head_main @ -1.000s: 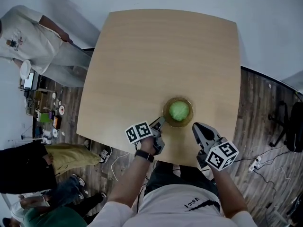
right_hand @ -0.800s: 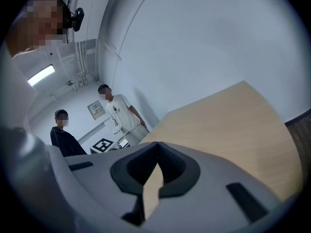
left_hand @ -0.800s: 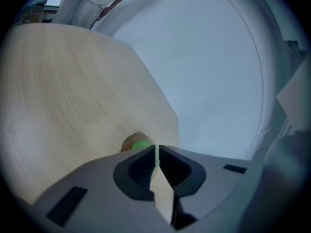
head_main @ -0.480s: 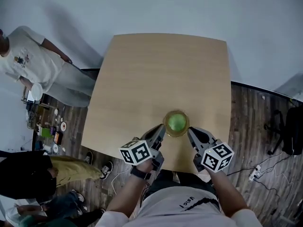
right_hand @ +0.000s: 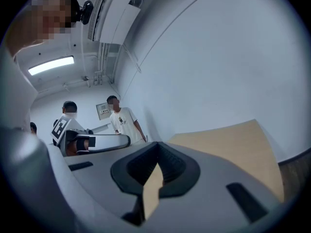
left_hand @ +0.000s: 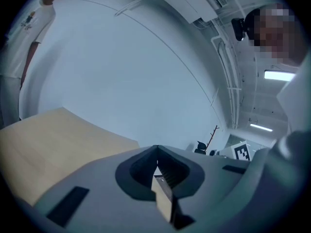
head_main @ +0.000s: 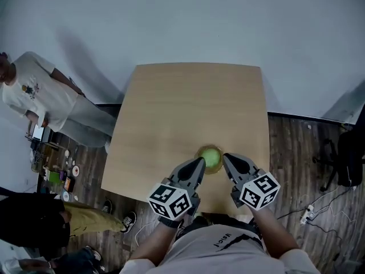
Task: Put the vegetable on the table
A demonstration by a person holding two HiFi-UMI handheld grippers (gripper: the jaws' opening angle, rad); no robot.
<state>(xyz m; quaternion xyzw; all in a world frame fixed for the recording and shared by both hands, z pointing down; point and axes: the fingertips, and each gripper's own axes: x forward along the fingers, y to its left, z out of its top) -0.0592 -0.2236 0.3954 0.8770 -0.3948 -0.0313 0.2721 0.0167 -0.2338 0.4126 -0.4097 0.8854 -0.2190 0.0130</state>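
Your left gripper (head_main: 197,164) has its jaws pressed together, with nothing between them. Your right gripper (head_main: 227,160) is the same: jaws together, empty. In the head view both grippers point away from you over the near edge of the table (head_main: 188,101), tips angled toward each other. The marker cube of each sits close to your body.

Between the two tips lies the vegetable (head_main: 211,156), round and pale green. It sits in a small bowl (head_main: 201,151) with a brownish rim, on the light wooden tabletop close to the near edge. The left tip is just beside the bowl's left side and the right tip just beside its right side. Whether either one touches the bowl cannot be told from above.

Each gripper view looks across the tabletop toward a pale wall (head_main: 182,21). Beyond the table's left edge, a person in a white shirt (head_main: 31,96) stands on the dark wooden floor (head_main: 296,153).
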